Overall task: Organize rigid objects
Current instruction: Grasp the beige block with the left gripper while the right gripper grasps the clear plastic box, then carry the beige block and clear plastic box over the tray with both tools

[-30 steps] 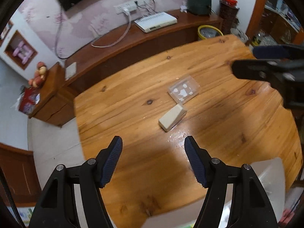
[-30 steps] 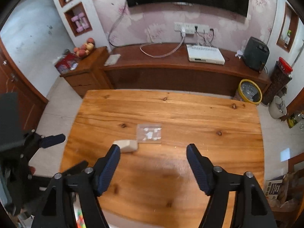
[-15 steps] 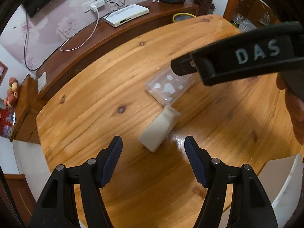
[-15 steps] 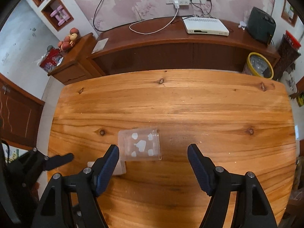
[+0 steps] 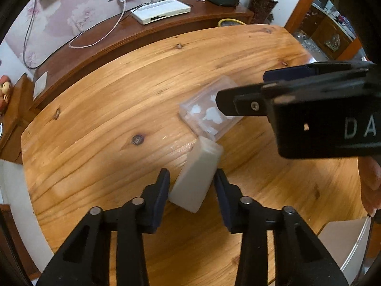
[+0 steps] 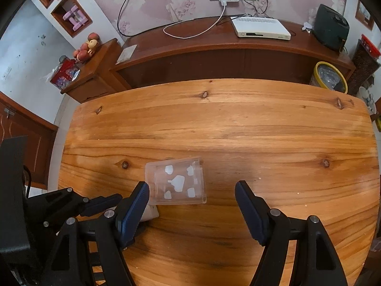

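Note:
A white rectangular box (image 5: 197,178) lies on the wooden table (image 5: 95,119). My left gripper (image 5: 191,183) points down over it and its jaws are closing, pads against the box's two long sides. Touching the box's far end is a clear plastic case (image 5: 207,116) with white shapes inside. In the right wrist view the clear case (image 6: 177,181) lies flat just ahead of my right gripper (image 6: 191,190), which is open, with the case's near edge between the fingertips and untouched. The left gripper (image 6: 100,202) shows at lower left, with a corner of the white box (image 6: 152,212) behind my left finger.
A dark sideboard (image 6: 214,54) runs behind the table with a white set-top box (image 6: 259,28) and a cable on it. A yellow bin (image 6: 329,77) stands at the far right corner. A pale chair seat (image 5: 345,238) sits below the table's near right edge.
Both grippers dropped toward the table. The left jaws narrowed from wide apart onto the white box. The right gripper came down over the clear case, jaws unchanged.

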Demonstrator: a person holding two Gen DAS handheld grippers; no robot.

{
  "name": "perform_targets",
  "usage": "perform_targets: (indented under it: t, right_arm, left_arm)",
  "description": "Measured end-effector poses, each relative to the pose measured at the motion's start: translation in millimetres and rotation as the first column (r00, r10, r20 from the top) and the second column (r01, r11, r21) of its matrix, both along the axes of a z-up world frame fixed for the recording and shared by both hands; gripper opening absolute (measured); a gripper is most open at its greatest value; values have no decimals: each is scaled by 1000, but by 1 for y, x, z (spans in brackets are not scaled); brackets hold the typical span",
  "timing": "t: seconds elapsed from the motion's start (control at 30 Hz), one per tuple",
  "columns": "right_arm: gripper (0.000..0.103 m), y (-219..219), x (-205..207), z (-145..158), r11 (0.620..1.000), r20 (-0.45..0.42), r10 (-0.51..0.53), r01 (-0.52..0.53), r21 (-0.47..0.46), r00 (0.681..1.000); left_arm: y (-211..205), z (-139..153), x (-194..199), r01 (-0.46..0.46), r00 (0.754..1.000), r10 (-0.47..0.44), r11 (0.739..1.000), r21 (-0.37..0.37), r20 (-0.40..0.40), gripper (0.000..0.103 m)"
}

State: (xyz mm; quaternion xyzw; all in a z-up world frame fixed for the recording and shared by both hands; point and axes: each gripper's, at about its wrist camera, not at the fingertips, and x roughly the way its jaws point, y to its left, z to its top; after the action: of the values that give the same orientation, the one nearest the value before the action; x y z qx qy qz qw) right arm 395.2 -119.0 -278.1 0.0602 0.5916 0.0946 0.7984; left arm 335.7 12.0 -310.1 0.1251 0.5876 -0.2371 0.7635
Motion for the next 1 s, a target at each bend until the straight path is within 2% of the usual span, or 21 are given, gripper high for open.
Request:
perform_targets:
  t: [0.07, 0.43, 0.6, 0.63, 0.7, 0.87, 1.0]
  right_arm:
    - [75, 3, 0, -2, 1000, 1, 10, -10, -8, 1000]
    - [75, 25, 3, -19, 997, -25, 54, -56, -62, 998]
    - [75, 39, 6, -28, 987, -39, 89, -94, -131, 995]
    - [75, 41, 6, -30, 983, -39, 96, -101, -150, 995]
    - [61, 47, 6, -33, 975, -43, 110, -116, -191, 993]
    - [60, 46, 2, -30, 972, -22, 104, -107, -210, 994]
    - [60, 38, -2, -19, 977, -1, 94, -92, -190, 996]
  left_arm:
    - [3, -1, -1, -27, 1000, 27, 1000, 7, -8, 33]
    - [20, -5, -2, -109, 994, 109, 994, 12, -32, 31]
    - [27, -4, -1, -153, 987, 153, 988, 0, -55, 30]
    - [27, -5, 0, -160, 985, 160, 987, -2, -60, 30]
    - [28, -4, 1, -181, 981, 180, 984, -5, -77, 30]
    - [25, -1, -1, -203, 975, 202, 979, -4, -89, 30]
    - [25, 7, -2, -213, 974, 212, 977, 0, -81, 29]
